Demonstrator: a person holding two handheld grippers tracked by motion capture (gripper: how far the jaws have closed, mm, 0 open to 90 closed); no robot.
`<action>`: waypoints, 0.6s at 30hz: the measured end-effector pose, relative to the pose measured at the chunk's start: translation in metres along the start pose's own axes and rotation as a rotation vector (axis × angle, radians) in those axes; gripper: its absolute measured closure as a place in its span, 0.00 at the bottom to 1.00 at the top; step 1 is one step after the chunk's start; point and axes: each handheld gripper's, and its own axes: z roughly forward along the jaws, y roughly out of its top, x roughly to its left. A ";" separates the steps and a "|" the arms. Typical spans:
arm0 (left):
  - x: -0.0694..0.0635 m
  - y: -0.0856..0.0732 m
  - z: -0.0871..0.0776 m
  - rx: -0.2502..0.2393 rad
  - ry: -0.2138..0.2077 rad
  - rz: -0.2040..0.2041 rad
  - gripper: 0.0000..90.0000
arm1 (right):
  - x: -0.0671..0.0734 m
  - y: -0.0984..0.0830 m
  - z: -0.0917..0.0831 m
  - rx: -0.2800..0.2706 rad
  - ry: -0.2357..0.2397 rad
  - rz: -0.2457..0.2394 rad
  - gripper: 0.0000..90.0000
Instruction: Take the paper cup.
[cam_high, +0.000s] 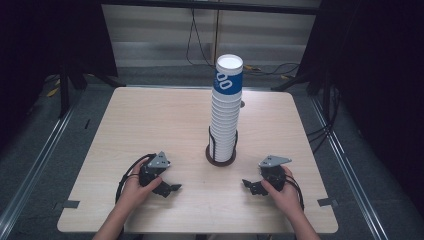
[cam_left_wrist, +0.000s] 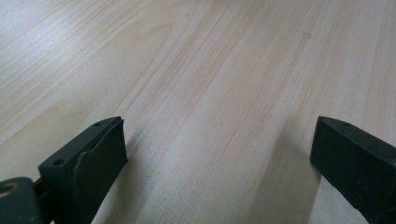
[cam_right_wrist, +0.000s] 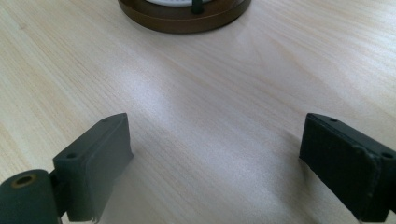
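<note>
A tall stack of white paper cups (cam_high: 226, 111), the top one with a blue band, stands in a round brown holder (cam_high: 220, 155) at the middle of the wooden table (cam_high: 150, 120). My left gripper (cam_high: 172, 189) rests low on the table at the front left, jaws wide apart with nothing between them (cam_left_wrist: 218, 154). At the front right my right gripper (cam_high: 251, 186) also rests low and stands open, empty (cam_right_wrist: 215, 158), pointing toward the holder's brown rim (cam_right_wrist: 184, 18).
Black cables (cam_high: 197, 40) hang behind the table's far edge. Dark stands and metal rails flank both sides. Bare wood lies between the grippers and around the holder.
</note>
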 end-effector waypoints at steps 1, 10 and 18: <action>0.000 0.000 0.000 0.002 -0.001 0.002 0.04 | 0.000 0.000 0.000 0.002 -0.001 0.002 0.09; -0.002 0.001 0.002 0.005 -0.003 -0.005 0.00 | 0.000 0.000 0.000 0.000 0.000 0.001 0.09; 0.000 0.012 -0.007 0.126 -0.006 -0.006 0.10 | 0.000 0.006 -0.005 0.020 0.070 0.058 0.15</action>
